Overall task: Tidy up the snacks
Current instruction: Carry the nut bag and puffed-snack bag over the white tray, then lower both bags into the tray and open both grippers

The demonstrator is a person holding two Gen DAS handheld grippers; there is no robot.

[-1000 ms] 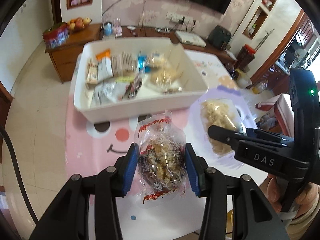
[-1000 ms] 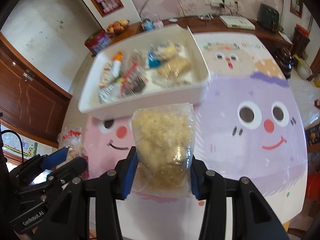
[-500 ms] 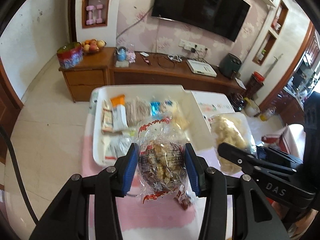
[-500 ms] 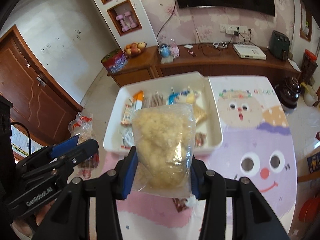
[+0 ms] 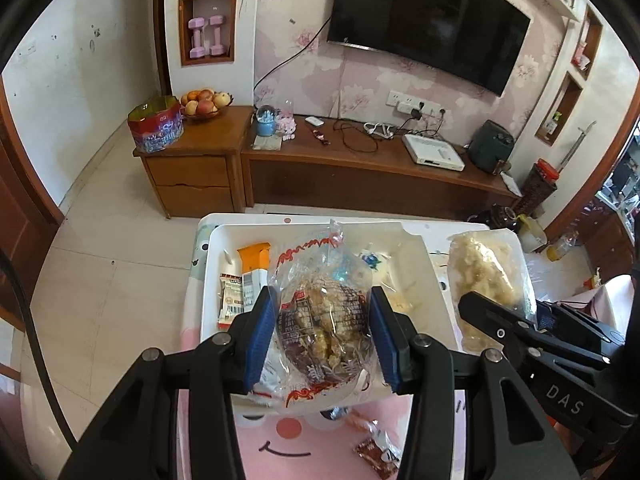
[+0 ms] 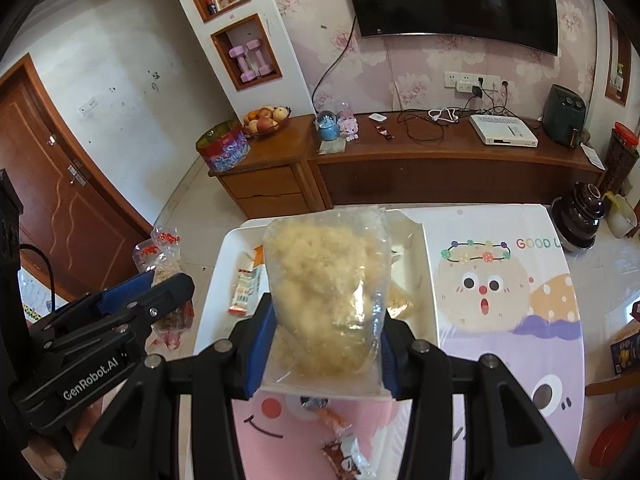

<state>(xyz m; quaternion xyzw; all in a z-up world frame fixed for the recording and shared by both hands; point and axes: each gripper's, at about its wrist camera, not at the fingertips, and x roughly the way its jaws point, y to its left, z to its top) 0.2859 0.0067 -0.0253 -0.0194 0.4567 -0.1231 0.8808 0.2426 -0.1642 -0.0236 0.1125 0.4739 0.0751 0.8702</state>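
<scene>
Living room with a wall-mounted TV (image 5: 428, 20) over a long wooden cabinet (image 5: 360, 176); fruit bowl (image 5: 206, 104) and festive tin (image 5: 156, 124) on its left end. Nearer, a table (image 6: 500, 288) under a cartoon-face cloth, carrying a white tray (image 5: 432, 280) with small wrapped snacks inside, among them an orange-topped packet (image 5: 254, 264). Left gripper (image 5: 322, 336) held above the tray's near edge, fingers clamped on a clear bag of brown snacks (image 5: 320, 320). Right gripper (image 6: 326, 344) alongside, fingers clamped on a clear bag of pale crumbly snacks (image 6: 324, 292). Loose wrapped snacks (image 5: 376, 450) on the pink cloth, just in front of the tray.
</scene>
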